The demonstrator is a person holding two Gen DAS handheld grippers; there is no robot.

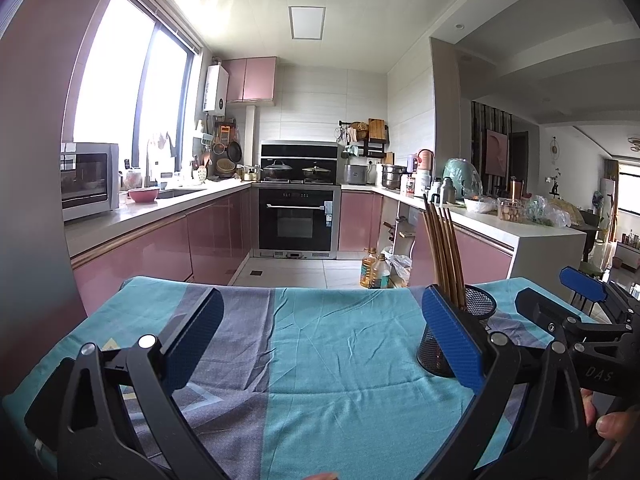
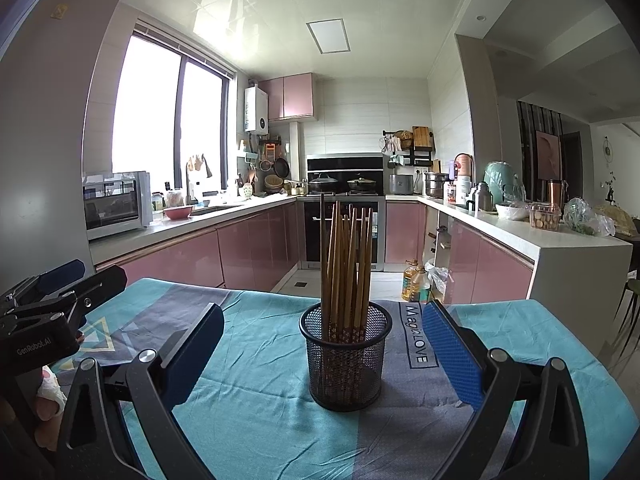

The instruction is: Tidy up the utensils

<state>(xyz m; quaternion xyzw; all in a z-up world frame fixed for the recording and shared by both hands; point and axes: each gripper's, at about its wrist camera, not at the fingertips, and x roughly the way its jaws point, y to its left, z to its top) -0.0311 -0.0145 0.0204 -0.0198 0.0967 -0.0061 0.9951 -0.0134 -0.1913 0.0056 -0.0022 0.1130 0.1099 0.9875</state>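
Left wrist view: the left tool is spread wide with nothing between its blue pads, hovering over the teal and grey cloth on the desk. The mesh holder sits at centre right, partly hidden behind the right-hand finger, with the chopsticks rising from it. The right tool enters from the right edge; its jaws look parted, nothing in them.

Right wrist view: the right tool is also wide open and empty, and the mesh holder stands in mid-frame, between the two pads but touching neither. The chopsticks stand upright, fanned slightly, all apparently already gathered in it. They are probably light, stiff and slick wooden sticks; a pinch near the upper ends, above the rim, would suit best. The holder looks light and could tip if a stick is dragged sideways. The left tool shows at the lower left. Nothing on the cloth blocks access; the kitchen counters are well apart behind.
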